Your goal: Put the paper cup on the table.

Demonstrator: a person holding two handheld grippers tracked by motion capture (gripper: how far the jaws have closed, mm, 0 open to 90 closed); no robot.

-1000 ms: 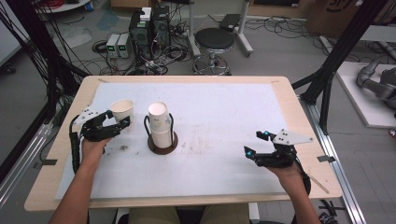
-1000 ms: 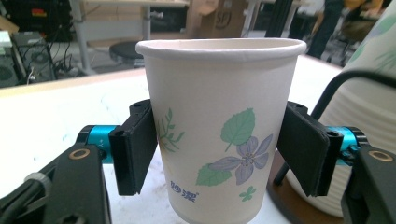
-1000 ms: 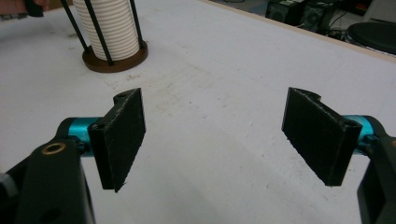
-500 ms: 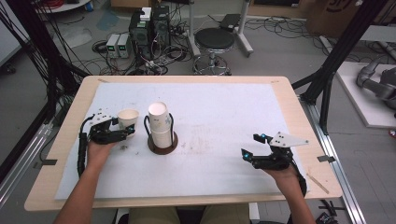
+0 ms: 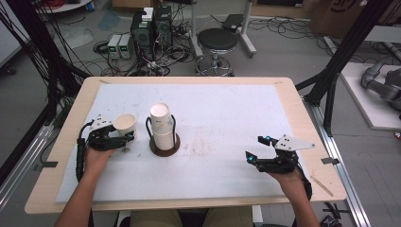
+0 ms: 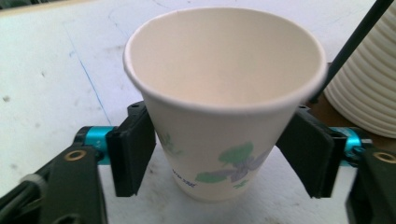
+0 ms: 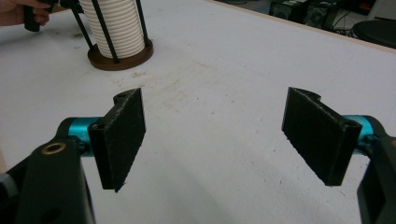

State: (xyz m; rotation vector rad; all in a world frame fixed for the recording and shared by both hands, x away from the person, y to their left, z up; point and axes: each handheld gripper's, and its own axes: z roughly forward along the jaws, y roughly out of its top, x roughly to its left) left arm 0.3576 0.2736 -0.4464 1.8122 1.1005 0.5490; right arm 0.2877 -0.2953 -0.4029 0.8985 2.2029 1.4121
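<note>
High view: the left gripper (image 5: 124,137) has a single paper cup (image 5: 125,124) between its fingers, upright on the white mat (image 5: 227,113) of the desk (image 5: 288,85), near the left edge of the mat and just left of the cup stack (image 5: 161,125), which stands mouth-down in a round wire holder (image 5: 164,144). The right gripper (image 5: 255,151) hovers well apart over bare mat at the right, carrying nothing.

Left gripper view: the fingers (image 6: 133,154) bracket the cup (image 6: 224,107) low on its wall. The left pad seems to touch it and the right pad sits just beside it, so whether they pinch or have eased off I cannot tell. The cup base appears to rest on the mat, with the ribbed stack (image 6: 364,79) and a holder rod just to the right.

Right gripper view: its fingers (image 7: 121,135) are spread wide over empty mat, and the stack (image 7: 114,25) in its holder stands farther off.

The step looks like setting one cup down beside the stack. The next move calls for opening fully and backing out without tipping the light cup. Open room lies toward the person and left; the holder rods crowd the right side.
</note>
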